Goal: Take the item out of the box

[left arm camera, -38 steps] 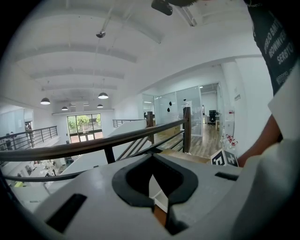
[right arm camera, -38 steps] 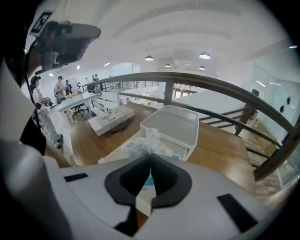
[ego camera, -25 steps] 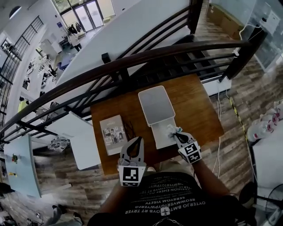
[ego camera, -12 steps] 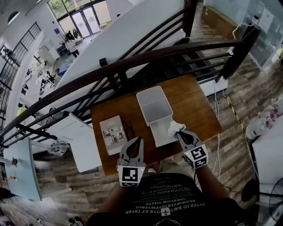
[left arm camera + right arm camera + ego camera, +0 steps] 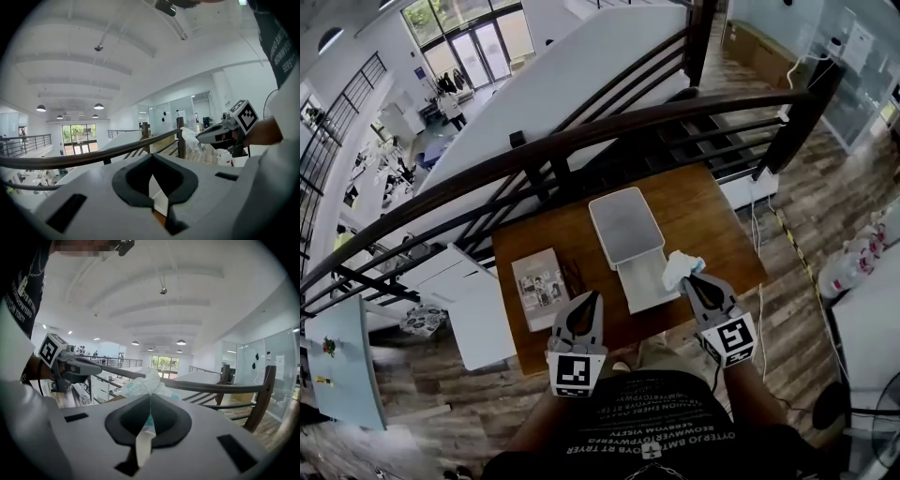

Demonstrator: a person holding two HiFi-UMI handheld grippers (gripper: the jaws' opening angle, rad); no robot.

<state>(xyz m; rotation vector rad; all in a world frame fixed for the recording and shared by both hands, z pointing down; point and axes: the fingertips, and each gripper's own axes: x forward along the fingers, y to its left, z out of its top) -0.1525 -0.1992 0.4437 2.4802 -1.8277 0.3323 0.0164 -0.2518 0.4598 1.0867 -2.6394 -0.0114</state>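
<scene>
Packet (image 5: pixel 677 266) crumpled in right tongs (image 5: pixel 687 280), its print illegible

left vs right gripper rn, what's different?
Right gripper is clamped on a crumpled white packet; left gripper pinches nothing. Right gripper sits beside the open box; left gripper sits nearer the booklet. Shared: jaws closed on both.

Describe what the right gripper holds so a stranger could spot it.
Find the wooden table by the dark railing, then the white box on it. Right of the box, the right gripper pinches a crumpled white packet with pale blue print, the only wrinkled thing.
</scene>
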